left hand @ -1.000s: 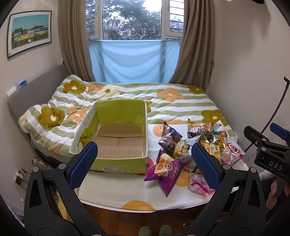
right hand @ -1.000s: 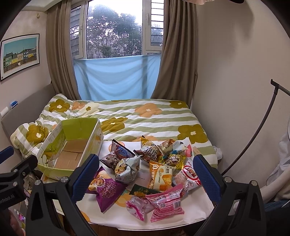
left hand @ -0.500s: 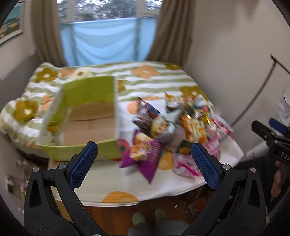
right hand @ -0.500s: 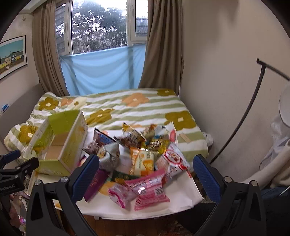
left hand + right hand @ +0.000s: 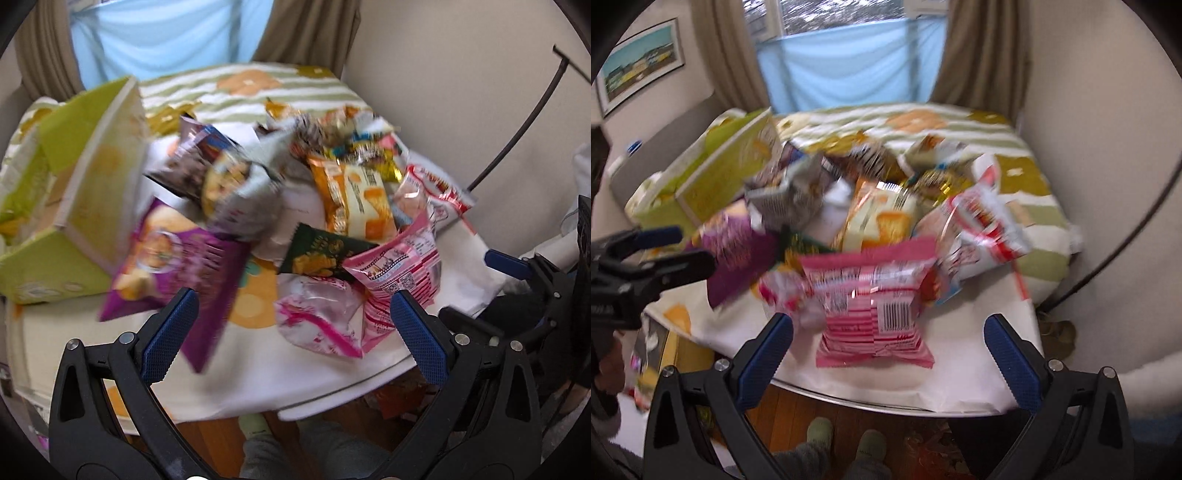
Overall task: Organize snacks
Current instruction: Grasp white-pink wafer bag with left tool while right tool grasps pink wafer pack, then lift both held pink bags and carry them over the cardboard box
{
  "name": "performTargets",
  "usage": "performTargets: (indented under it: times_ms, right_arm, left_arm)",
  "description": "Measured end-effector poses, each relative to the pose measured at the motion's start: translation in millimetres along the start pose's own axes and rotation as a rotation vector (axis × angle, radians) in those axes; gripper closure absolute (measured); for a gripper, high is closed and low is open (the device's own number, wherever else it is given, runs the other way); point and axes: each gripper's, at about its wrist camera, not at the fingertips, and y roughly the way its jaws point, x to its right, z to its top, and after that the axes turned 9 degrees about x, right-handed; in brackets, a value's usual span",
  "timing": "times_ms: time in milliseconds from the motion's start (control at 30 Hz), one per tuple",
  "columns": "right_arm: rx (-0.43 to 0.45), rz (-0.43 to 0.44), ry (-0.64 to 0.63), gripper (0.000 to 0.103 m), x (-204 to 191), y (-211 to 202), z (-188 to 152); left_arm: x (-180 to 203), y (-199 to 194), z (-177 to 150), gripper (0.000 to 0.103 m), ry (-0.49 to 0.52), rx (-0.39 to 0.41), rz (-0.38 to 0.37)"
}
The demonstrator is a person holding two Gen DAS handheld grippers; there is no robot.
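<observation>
Both grippers hung wide open, holding nothing: the left gripper (image 5: 291, 332) before a purple bag (image 5: 177, 258), the right gripper (image 5: 886, 343) before a pink bag (image 5: 871, 295) (box (image 5: 70, 192) lay left of both).

window (image 5: 846, 14), brown curtains (image 5: 982, 55) | floral bed (image 5: 960, 122) | framed picture (image 5: 639, 81) | wood floor (image 5: 798, 410)

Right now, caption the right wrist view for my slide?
Open right gripper hovers before a pink snack bag fronting the pile.
</observation>
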Motion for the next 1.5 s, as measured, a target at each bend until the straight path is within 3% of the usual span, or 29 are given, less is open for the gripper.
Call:
performTargets:
  times_ms: [67, 167, 467, 533, 567, 600, 900, 1100, 1500]
  right_arm:
    - [-0.019, 0.033, -0.034, 0.0, 0.2, 15.0, -6.5]
    - [-0.033, 0.083, -0.06, 0.0, 2.3, 32.4, -11.4]
    - [-0.045, 0.14, -0.106, 0.001, 3.1, 53.9, -10.7]
    - [-0.048, 0.151, -0.109, 0.002, 4.3, 56.8, -10.2]
    - [-0.052, 0.163, -0.105, 0.004, 5.2, 59.1, -9.6]
    - [-0.054, 0.168, -0.104, 0.005, 5.3, 60.0, -9.9]
    - [-0.104, 0.201, -0.081, 0.029, 1.5, 74.3, -14.7]
    - [-0.095, 0.199, -0.063, 0.039, 0.8, 70.7, -17.5]
    - [-0.044, 0.197, -0.037, 0.041, -0.5, 45.4, -5.0]
  left_arm:
    - [3.1, 20.0, -5.8, 0.001, -0.008, -0.044, -0.035]
    - [6.5, 42.0, -12.7, 0.007, 0.011, -0.088, -0.031]
    - [10.5, 82.9, -21.9, 0.015, 0.014, -0.145, -0.036]
    - [11.4, 90.7, -25.7, 0.026, -0.005, -0.166, -0.053]
    - [10.5, 91.4, -27.6, 0.038, -0.011, -0.179, -0.061]
    - [10.1, 95.3, -29.4, 0.039, -0.017, -0.193, -0.068]
    - [5.9, 82.7, -32.7, 0.051, -0.043, -0.161, -0.093]
    - [2.8, 72.6, -36.0, 0.054, -0.042, -0.16, -0.083]
    - [1.3, 36.2, -30.7, 0.056, -0.049, -0.135, -0.052]
